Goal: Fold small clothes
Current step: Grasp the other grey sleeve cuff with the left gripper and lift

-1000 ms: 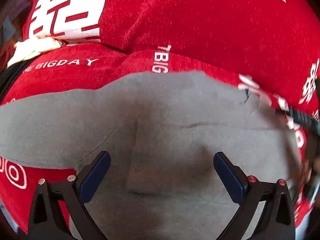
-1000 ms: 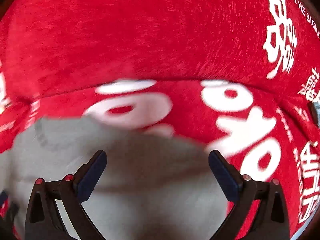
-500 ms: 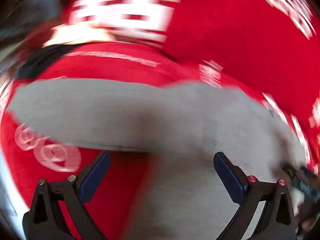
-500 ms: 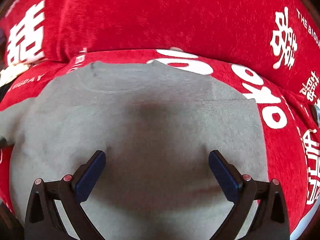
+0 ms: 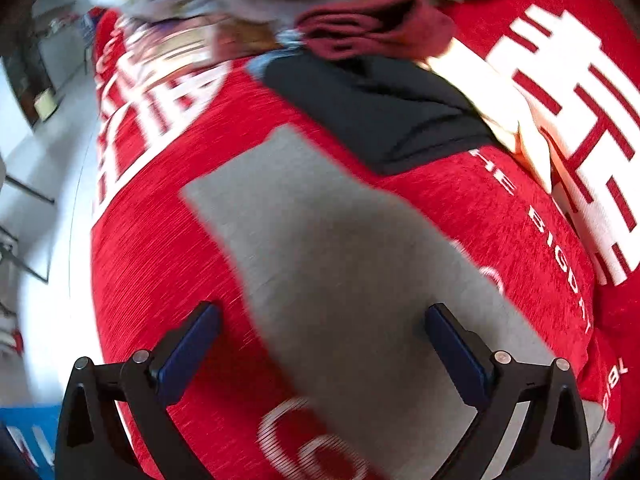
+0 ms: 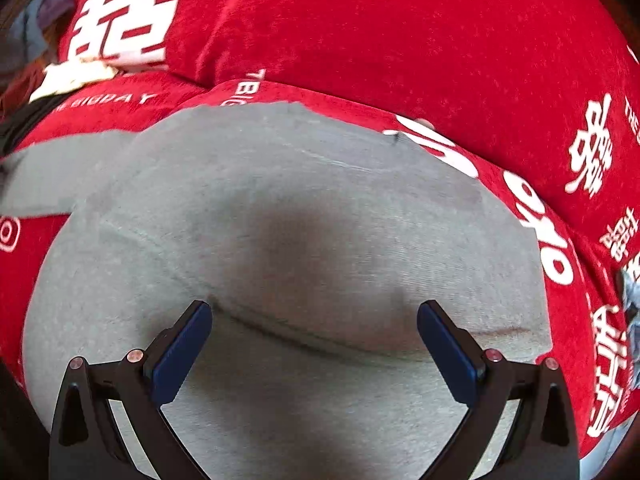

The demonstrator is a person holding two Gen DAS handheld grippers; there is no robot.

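Observation:
A small grey shirt (image 6: 304,216) lies flat on a red sofa cover with white print (image 6: 380,28). In the right wrist view its body fills the middle and one sleeve reaches left. My right gripper (image 6: 314,320) is open and empty, close above the shirt's body near a fold line. In the left wrist view the grey sleeve (image 5: 320,216) runs up and left from between the fingers. My left gripper (image 5: 322,324) is open and empty over the sleeve where it joins the body.
A pile of other clothes lies at the far end of the sofa: a black garment (image 5: 380,108), a dark red one (image 5: 372,28) and a cream one (image 5: 500,96). The sofa's front edge and pale floor (image 5: 44,184) show at left.
My left gripper has swung left from over the shirt's body to over the sleeve, bringing the clothes pile into view. My right gripper has moved back over the shirt's body. Both stayed open.

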